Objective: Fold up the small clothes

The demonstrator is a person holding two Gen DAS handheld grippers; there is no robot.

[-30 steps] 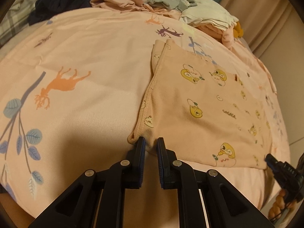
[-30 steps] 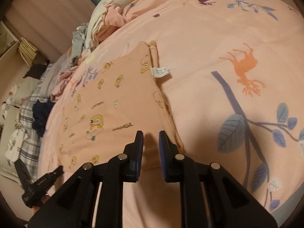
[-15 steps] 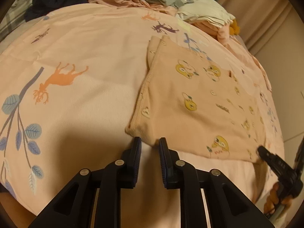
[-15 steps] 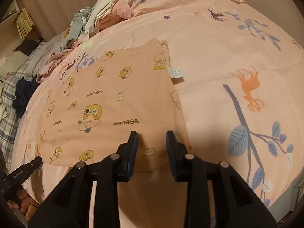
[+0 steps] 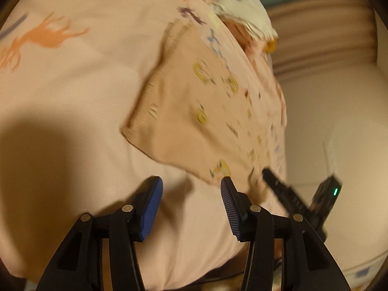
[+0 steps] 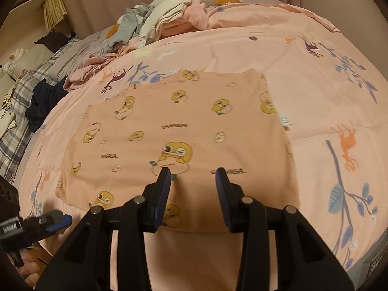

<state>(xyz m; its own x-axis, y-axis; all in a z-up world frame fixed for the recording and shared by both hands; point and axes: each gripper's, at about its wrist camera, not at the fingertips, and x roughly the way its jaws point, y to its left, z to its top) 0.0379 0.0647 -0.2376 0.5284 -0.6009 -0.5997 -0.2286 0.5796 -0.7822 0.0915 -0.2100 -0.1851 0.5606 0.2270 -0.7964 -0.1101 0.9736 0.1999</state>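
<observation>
Both jaws, near-closed a second ago, are opening: left hand-held gripper [image 5: 191, 184] and right hand-held gripper [image 6: 192, 175] grip nothing. The duck-print garment [image 6: 184, 131] lies flat on the bed [image 6: 315, 92]. Released; next fold pending.

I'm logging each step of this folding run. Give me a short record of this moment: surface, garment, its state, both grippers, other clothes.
surface: pink bedspread printed with deer and branches
garment: peach chick-print garment, marked GAGAGA
garment state: lying flat on the bedspread, white label at its right edge
left gripper: jaws opening, nothing between them, short of the garment's near edge
right gripper: jaws opening, over the garment's near part, not gripping it
other clothes: unfolded pile at the far side; dark garment at left
</observation>
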